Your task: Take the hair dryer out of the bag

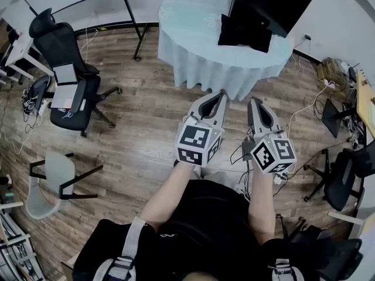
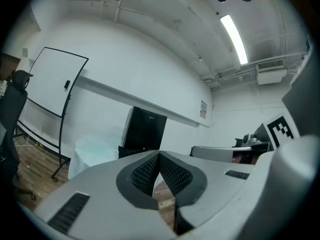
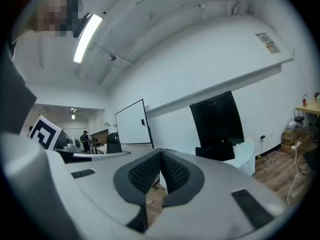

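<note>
– Marker cubes sit closest, right under the head camera. They belong to the left gripper (image 1: 219,96) and the right gripper (image 1: 254,102), held side by side at the ends of the person's forearms. Both point roughly level toward the round table (image 1: 193,51).
– What are the tongs doing?
– Each pair is pinched together with nothing between the pads. In the left gripper view the ribbed pads meet at the tip, with only floor and table behind them. The right gripper view shows the same.
– And the hair dryer?
– It isn't visible in any view. A black bag (image 1: 245,33) lies on the pale blue tablecloth, at the foot of a tall black panel (image 1: 270,2). I'd judge the dryer is inside the bag, since nothing like one lies on the cloth or the floor.
– So how far along?
– Nothing is done yet, by my reading. The grippers hang well short of the table and apart from the bag. The bag looks unopened, though its mouth is too small to make out. Everything is left to do: approaching, steadying or opening the bag, reaching in, and lifting the dryer out.
</note>
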A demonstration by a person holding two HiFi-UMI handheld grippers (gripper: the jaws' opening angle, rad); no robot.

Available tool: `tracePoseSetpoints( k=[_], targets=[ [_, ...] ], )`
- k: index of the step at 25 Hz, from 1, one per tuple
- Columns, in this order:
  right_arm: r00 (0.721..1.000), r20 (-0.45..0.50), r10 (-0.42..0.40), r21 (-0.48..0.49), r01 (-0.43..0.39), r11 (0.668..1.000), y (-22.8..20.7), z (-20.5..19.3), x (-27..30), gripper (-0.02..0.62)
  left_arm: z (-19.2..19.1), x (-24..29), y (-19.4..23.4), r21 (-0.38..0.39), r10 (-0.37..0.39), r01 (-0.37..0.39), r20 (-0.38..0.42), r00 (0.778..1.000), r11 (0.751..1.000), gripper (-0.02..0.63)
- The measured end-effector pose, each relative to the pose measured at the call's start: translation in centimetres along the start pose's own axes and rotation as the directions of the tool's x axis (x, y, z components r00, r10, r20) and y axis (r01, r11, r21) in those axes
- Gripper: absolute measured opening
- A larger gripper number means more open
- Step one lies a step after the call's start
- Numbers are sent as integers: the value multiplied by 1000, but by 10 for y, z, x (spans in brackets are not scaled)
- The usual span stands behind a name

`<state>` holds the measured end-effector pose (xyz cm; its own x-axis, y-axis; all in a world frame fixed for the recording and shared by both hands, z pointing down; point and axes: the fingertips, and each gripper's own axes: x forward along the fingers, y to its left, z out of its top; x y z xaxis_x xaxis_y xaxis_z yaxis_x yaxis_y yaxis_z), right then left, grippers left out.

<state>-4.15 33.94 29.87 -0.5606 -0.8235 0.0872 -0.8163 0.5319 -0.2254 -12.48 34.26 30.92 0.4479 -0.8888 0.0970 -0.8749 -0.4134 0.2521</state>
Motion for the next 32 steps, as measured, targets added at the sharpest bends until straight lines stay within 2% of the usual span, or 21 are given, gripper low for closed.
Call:
tracePoseSetpoints(
  k=[5, 12, 20, 27, 32],
  targets=[
    [1000, -6, -18, -46, 17, 999, -3, -2, 7, 2, -3, 7, 4, -3, -10, 10, -6, 1000, 1000, 12],
    [999, -39, 12, -82, -15, 997, 7, -1, 18, 3, 5, 15, 14, -25, -23, 23, 7, 1000, 999, 12],
    [995, -83, -59, -72, 54, 996, -22, -8, 13, 3, -19, 38, 9, -86, -72, 67, -65, 995, 994, 12],
    [991, -121, -62, -47, 56, 997, -45, -22, 25, 3, -31, 64, 15, -87, -67, 58, -103, 992, 995, 12],
    [990, -140, -14, -60, 6, 998, -50, -19, 52, 3, -29, 86, 31, -103, -32, 21, -109, 994, 994, 12]
  ],
)
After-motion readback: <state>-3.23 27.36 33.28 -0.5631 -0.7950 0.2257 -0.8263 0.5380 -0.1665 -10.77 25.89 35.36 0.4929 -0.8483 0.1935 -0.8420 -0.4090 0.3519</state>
